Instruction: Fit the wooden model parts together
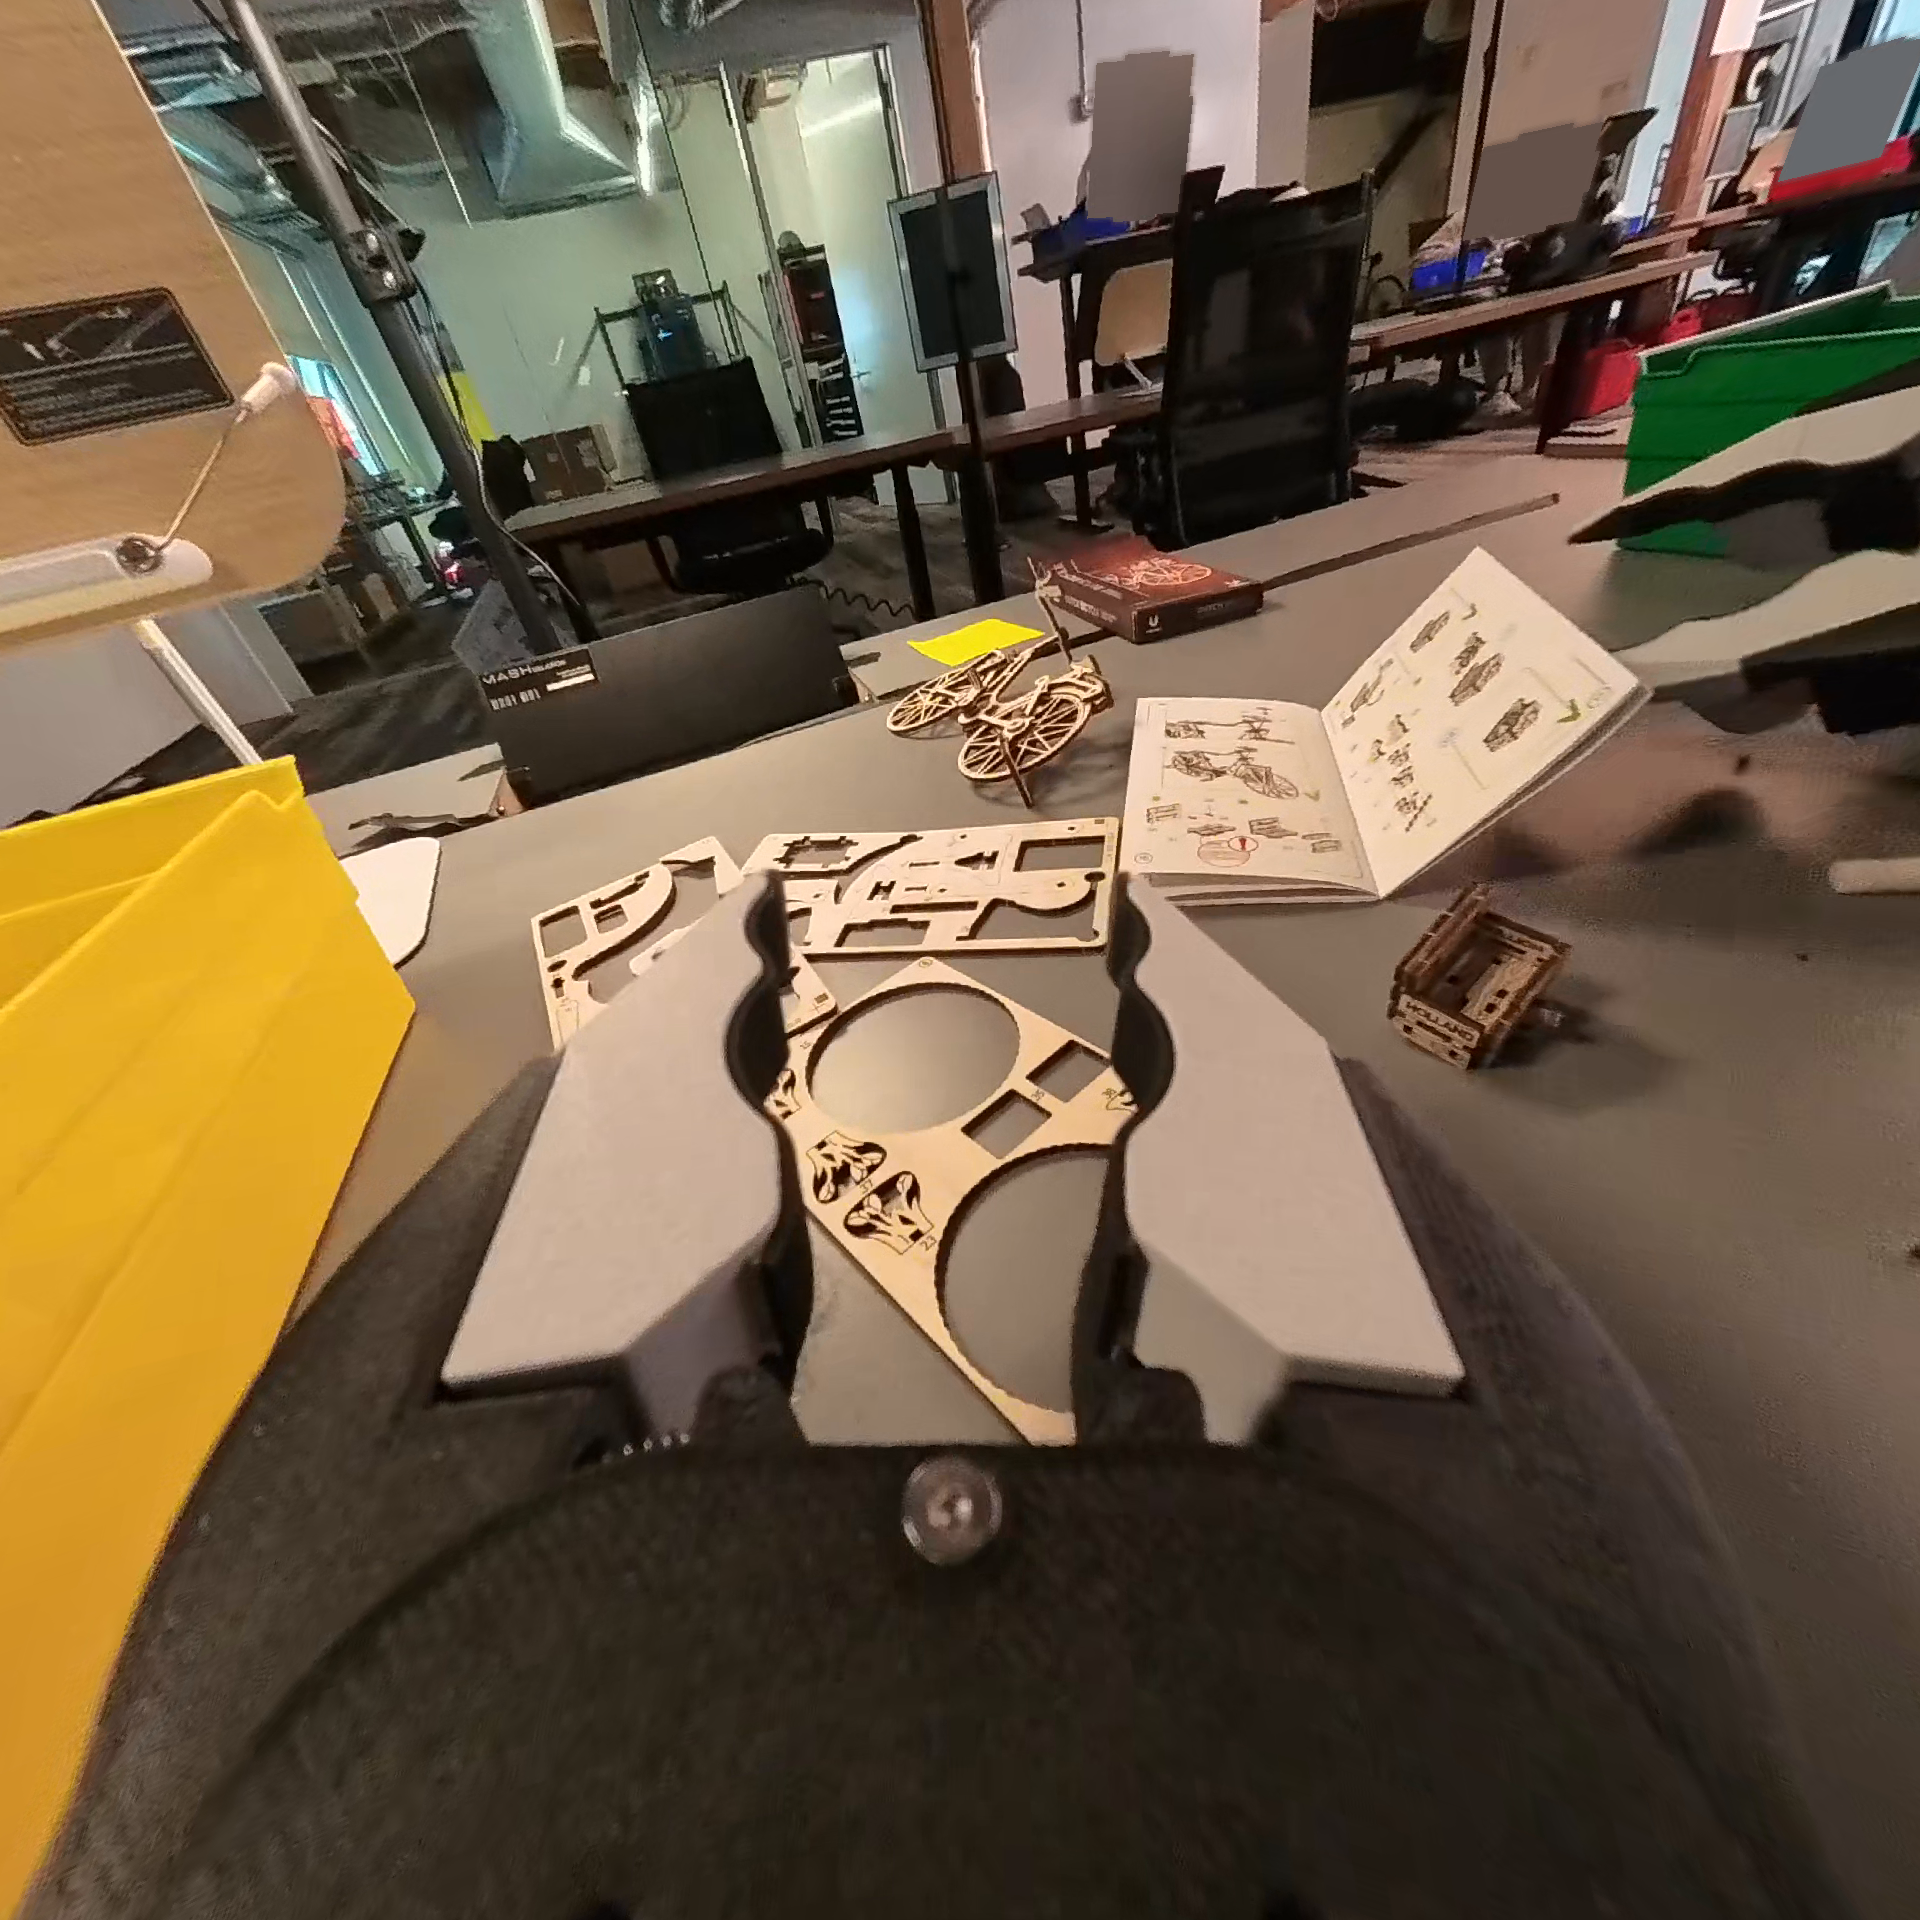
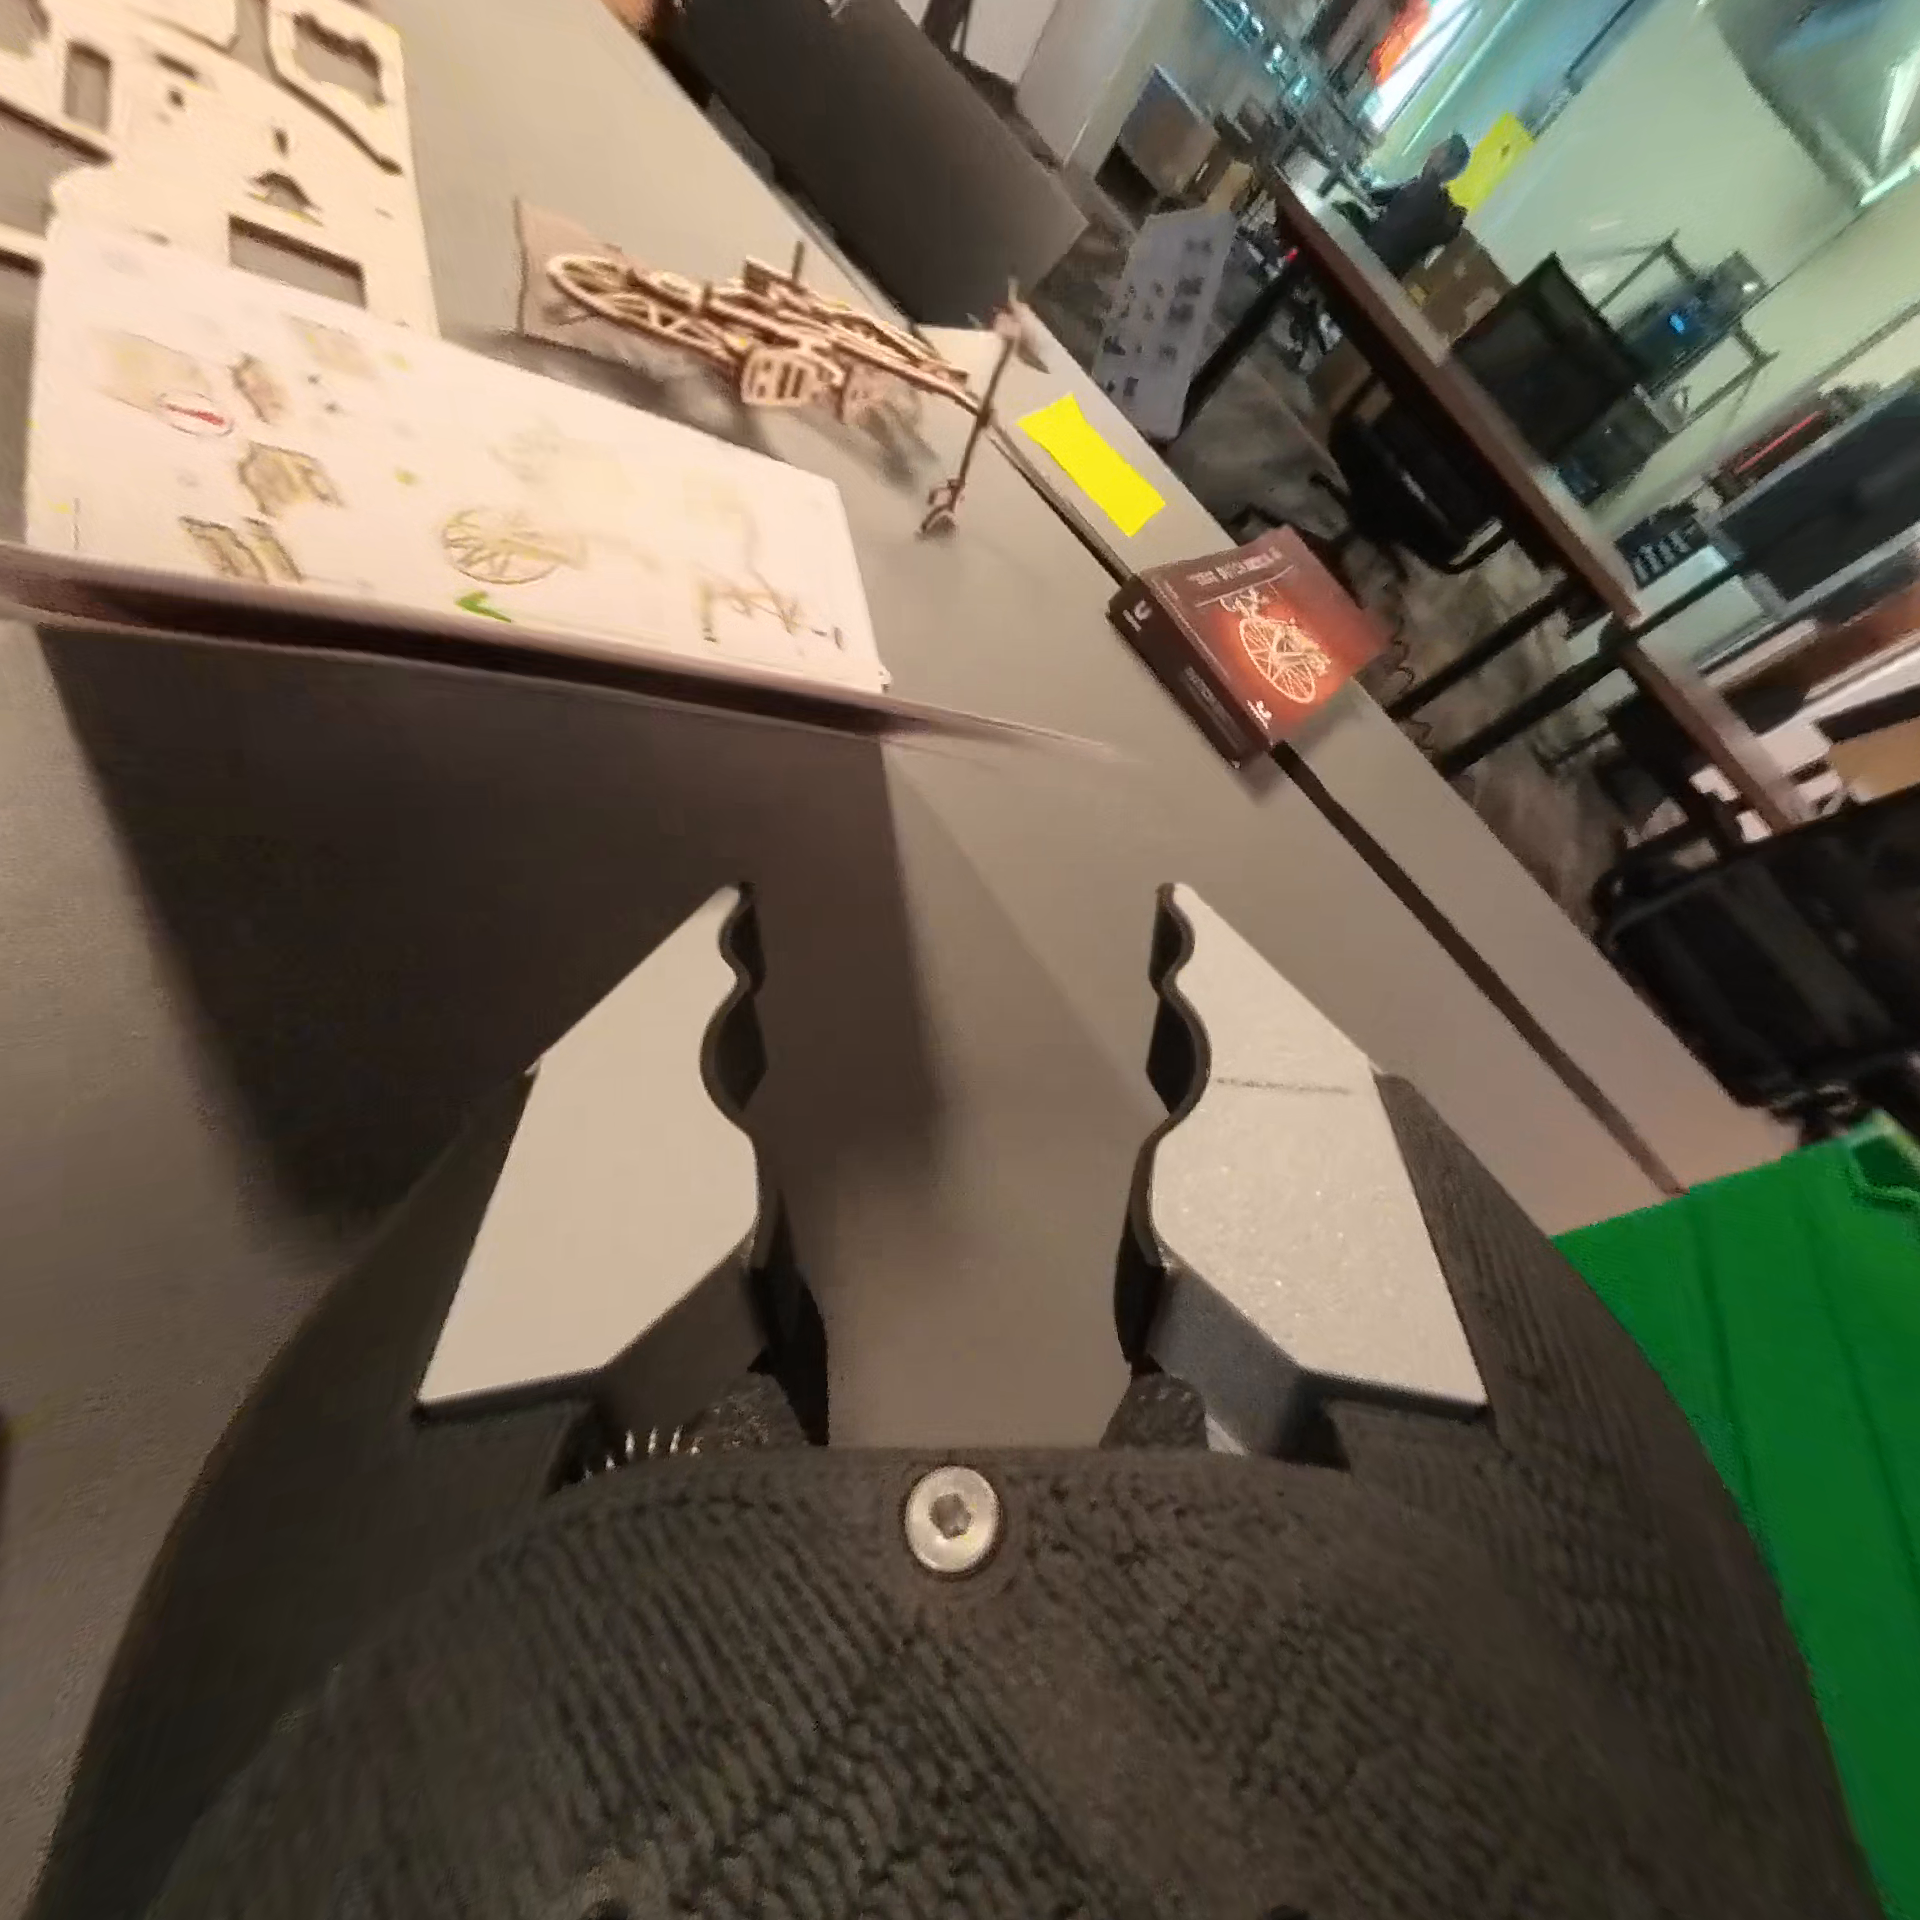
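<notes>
My left gripper (image 1: 948, 894) is open and empty, low over a flat wooden sheet (image 1: 940, 1148) with round cut-outs that lies on the grey table (image 1: 1558, 1195) between the fingers. More cut-out wooden sheets (image 1: 966, 935) lie just beyond it. A built wooden bicycle (image 1: 1003, 701) stands farther back. A small wooden crate (image 1: 1475, 982) sits to the right. My right gripper (image 2: 956, 904) is open and empty over bare table, tilted, near the open instruction booklet (image 2: 468, 499). It shows blurred at the right edge of the left wrist view (image 1: 1621, 597). The bicycle (image 2: 748, 322) lies beyond the booklet.
A yellow bin (image 1: 156, 1039) stands at the left and a green bin (image 1: 1766, 416) at the far right, also in the right wrist view (image 2: 1766, 1403). The open booklet (image 1: 1351, 748), a dark kit box (image 1: 1153, 592) and a yellow note (image 2: 1091, 468) lie near the far table edge.
</notes>
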{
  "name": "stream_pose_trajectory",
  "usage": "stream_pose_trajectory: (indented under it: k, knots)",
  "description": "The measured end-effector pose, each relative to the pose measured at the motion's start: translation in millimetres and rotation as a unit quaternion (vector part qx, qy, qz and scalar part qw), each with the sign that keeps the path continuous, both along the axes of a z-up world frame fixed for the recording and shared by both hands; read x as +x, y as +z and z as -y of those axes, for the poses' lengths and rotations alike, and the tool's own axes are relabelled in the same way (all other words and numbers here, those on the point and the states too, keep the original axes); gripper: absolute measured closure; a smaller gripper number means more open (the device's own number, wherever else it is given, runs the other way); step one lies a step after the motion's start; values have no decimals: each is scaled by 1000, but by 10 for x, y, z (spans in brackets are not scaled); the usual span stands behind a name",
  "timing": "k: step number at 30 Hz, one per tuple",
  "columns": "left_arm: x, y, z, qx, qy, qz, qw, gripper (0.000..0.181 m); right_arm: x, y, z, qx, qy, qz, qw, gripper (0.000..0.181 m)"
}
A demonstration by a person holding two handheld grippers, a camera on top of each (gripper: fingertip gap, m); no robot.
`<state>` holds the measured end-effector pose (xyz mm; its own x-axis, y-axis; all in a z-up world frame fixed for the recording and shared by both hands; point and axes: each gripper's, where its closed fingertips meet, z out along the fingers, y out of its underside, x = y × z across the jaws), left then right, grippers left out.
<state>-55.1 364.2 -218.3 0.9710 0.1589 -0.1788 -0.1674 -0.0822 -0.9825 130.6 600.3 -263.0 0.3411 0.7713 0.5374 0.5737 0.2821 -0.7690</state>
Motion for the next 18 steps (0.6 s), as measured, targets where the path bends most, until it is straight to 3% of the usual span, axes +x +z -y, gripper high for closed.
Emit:
stream_pose_trajectory:
  k: [2, 5, 7, 9, 12, 18]
  knots:
    - [-6, 17, 10, 7, 0, 4, 1000, 122, 35, 108, 38, -19, 29, -42, 999, 105]
    - [-34, 40, 26, 18, 1, 19, 1000, 123, -34, 495, 505, 3, 127, -127, 984, 105]
    - [-39, 47, 26, 22, -2, 27, 999, 123, -192, 571, 854, 21, 174, -127, 976, 100]
    - [-29, 44, 17, 20, -5, 26, 999, 123, -412, 414, 1033, 23, 185, -75, 980, 92]
    - [-8, 28, 1, 13, -6, 16, 1000, 124, -530, 143, 853, 43, 140, -2, 989, 90]
    - [19, 12, -11, 6, -7, 3, 1000, 125, -290, 39, 318, -45, 66, -35, 996, 102]
